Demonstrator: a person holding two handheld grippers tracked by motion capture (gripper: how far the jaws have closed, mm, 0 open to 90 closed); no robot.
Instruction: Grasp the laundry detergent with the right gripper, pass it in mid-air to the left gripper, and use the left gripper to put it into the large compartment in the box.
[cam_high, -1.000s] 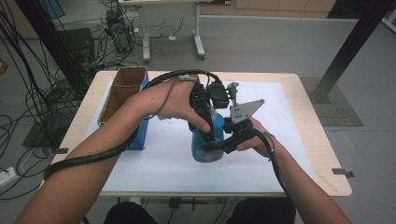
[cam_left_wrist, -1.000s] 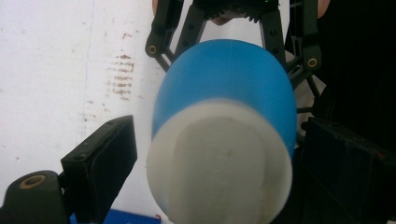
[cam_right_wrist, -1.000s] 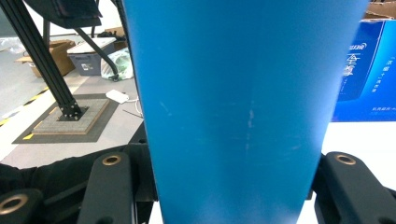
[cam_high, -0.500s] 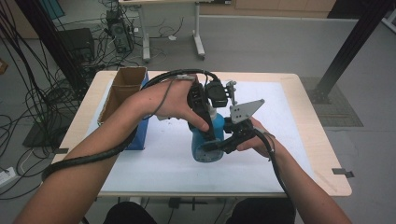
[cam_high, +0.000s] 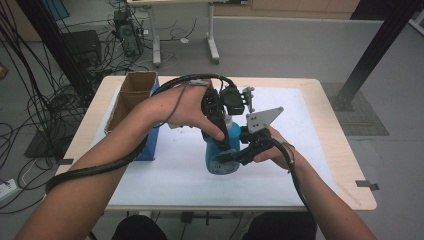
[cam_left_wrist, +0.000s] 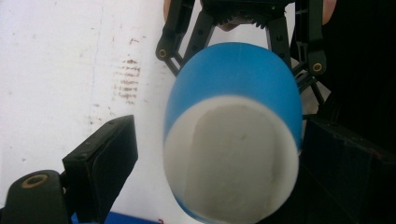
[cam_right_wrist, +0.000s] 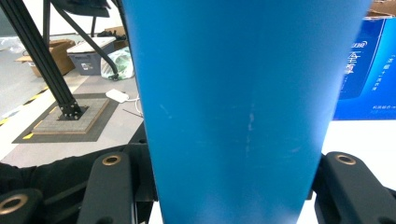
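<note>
The right hand-held gripper (cam_high: 226, 159) is clamping the blue cup (cam_high: 222, 150) low; the left hand-held gripper (cam_left_wrist: 210, 154) is straddling its thin, crushable rim, open.

Bare forearms; black grippers, brass pivot screws, grey three-cornered plate (cam_high: 263, 120), black cables

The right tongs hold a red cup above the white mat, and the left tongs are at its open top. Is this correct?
Not quite: the cup is blue, not red, as the high view shows. The right tongs do hold it above the white mat, and the left tongs are at its open top.
</note>
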